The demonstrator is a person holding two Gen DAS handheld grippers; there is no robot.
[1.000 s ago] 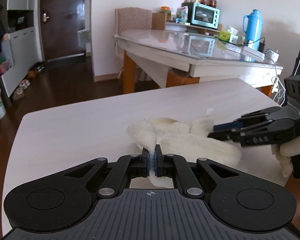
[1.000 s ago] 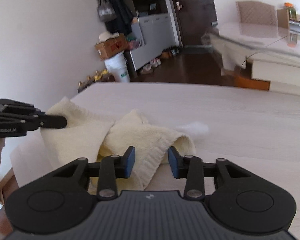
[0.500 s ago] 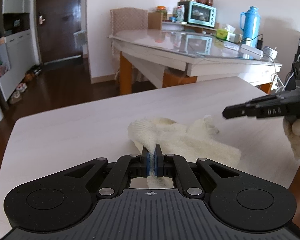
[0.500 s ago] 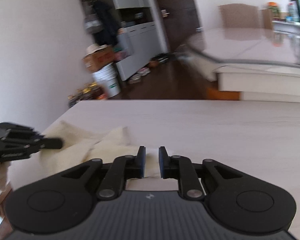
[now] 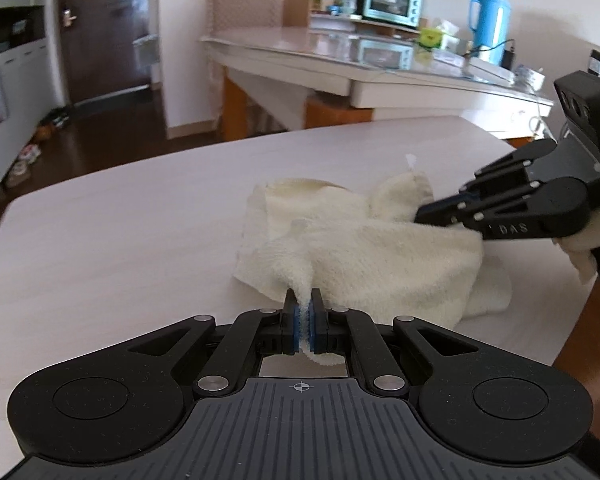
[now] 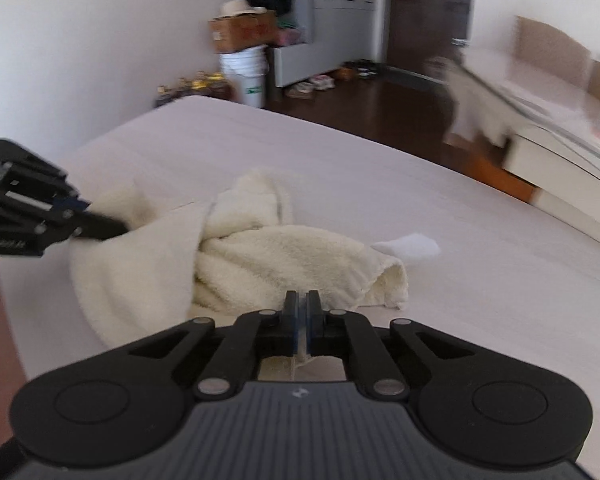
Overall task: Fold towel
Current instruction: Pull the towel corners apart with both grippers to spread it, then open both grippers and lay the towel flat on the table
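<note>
I have barely begun: my left tongs (image 5: 305, 322) are clamped on an edge of the cream towel (image 5: 372, 256), which lies bunched in a rumpled heap near my edge of the pale tabletop (image 5: 120, 216), and my right tongs (image 6: 301, 326) are pinched on another part of the cloth, so I judge that spreading it flat and every fold are left to do. No container sits on this tabletop; only a small white scrap (image 6: 408, 246) lies just beside the towel.
</note>
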